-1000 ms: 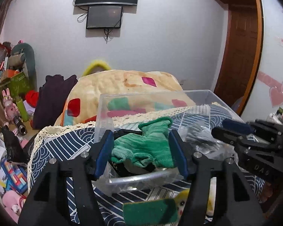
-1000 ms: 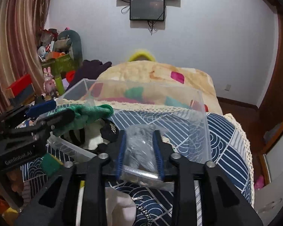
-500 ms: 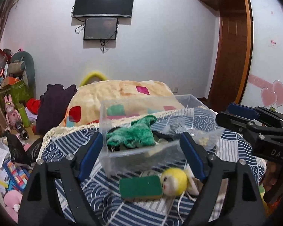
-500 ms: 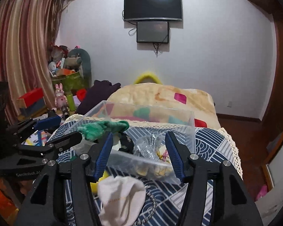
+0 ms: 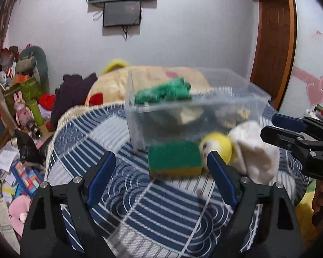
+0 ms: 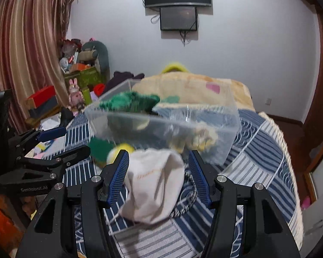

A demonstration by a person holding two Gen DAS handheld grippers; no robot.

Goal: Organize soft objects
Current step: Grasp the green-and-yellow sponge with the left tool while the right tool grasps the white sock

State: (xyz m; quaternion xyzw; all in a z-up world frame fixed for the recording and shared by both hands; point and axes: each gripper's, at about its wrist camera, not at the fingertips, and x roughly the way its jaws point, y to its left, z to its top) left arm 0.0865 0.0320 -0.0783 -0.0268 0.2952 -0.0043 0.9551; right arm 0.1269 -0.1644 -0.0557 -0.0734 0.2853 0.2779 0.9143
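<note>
A clear plastic bin [image 5: 196, 116] [image 6: 226, 129] stands on the blue patterned cloth and holds a green knit cloth [image 5: 163, 91] [image 6: 129, 103] and other soft things. In front of it lie a green and yellow sponge [image 5: 175, 161], a yellow-headed doll [image 5: 216, 148] and a white sock [image 5: 256, 157] [image 6: 155, 185]. My left gripper [image 5: 160, 172] is open and empty, its jaws either side of the sponge. My right gripper [image 6: 159, 172] is open and empty, its jaws around the sock. It also shows in the left wrist view [image 5: 290, 129].
The round table's blue cloth [image 5: 140, 215] has a lace edge at left and right. A black and white cord [image 6: 189, 197] lies under the sock. A bed with a beige blanket [image 6: 193, 90] lies behind. Toys and boxes [image 5: 21, 99] clutter the floor at left.
Both grippers let go of the things in the bin, opened wide and drew back toward me. They now stand over the sponge and the sock in front of the bin.
</note>
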